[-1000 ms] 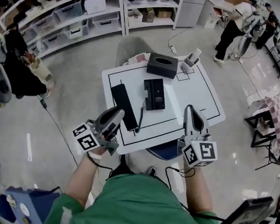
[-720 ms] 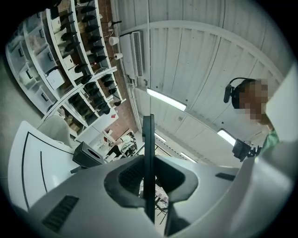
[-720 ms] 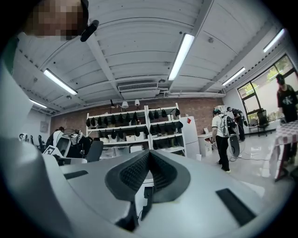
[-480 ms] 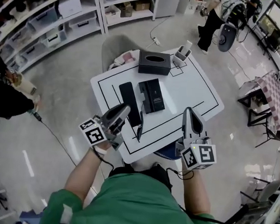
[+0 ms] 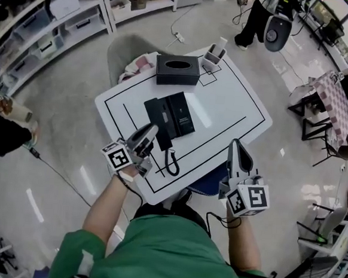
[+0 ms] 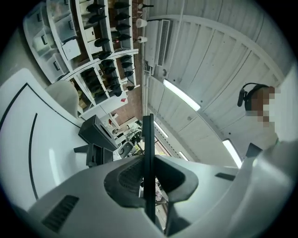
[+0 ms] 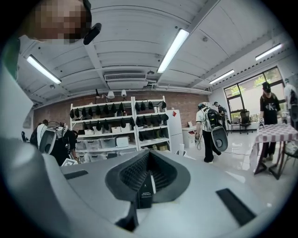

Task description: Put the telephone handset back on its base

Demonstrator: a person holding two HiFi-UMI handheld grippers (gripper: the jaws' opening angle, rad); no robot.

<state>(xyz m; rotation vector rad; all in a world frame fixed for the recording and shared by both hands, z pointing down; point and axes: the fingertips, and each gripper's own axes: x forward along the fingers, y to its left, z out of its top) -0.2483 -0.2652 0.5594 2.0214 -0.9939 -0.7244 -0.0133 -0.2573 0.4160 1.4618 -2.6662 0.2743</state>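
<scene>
The black handset (image 5: pixel 157 121) lies flat on the white table (image 5: pixel 230 110), close against the left side of the black telephone base (image 5: pixel 182 113). Its coiled cord (image 5: pixel 171 160) loops toward the near edge. My left gripper (image 5: pixel 150 130) is shut and empty, its tips just left of the handset's near end. In the left gripper view the left gripper (image 6: pixel 148 122) is rolled sideways, jaws pressed together along one line. My right gripper (image 5: pixel 236 148) hovers at the table's near right edge, shut, with nothing in it. In its own view the right gripper (image 7: pixel 148 158) points at the room.
A black tissue box (image 5: pixel 177 70) and a small grey holder (image 5: pixel 213 57) stand at the table's far side. A chair (image 5: pixel 128 54) sits behind the table. Shelving (image 5: pixel 45 17) lines the far left, and a person (image 5: pixel 255 19) stands far right.
The head view has swung, so the table sits more to the left. The left gripper stays by the handset's near end. The right gripper has drawn back a little toward the table edge.
</scene>
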